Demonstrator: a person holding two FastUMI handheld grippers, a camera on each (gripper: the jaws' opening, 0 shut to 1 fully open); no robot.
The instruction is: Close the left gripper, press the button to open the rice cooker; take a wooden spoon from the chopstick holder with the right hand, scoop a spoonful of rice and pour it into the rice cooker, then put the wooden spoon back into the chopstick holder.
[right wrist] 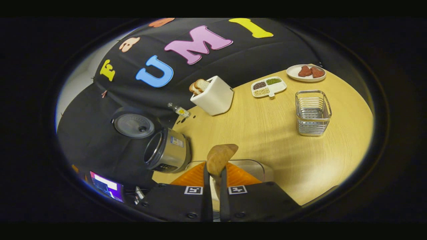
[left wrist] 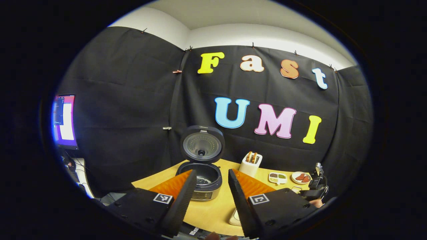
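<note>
Two fingers pinch the smooth, rounded wooden spoon.

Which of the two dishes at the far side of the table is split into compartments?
The rectangular white tray beside the toaster: it holds separate portions of grains. The round plate farther along is undivided, carrying two reddish pieces.

We see our left gripper and right gripper with black housings, ridged inner finger faces, round screws, and square black-and-white marker tags.
</note>
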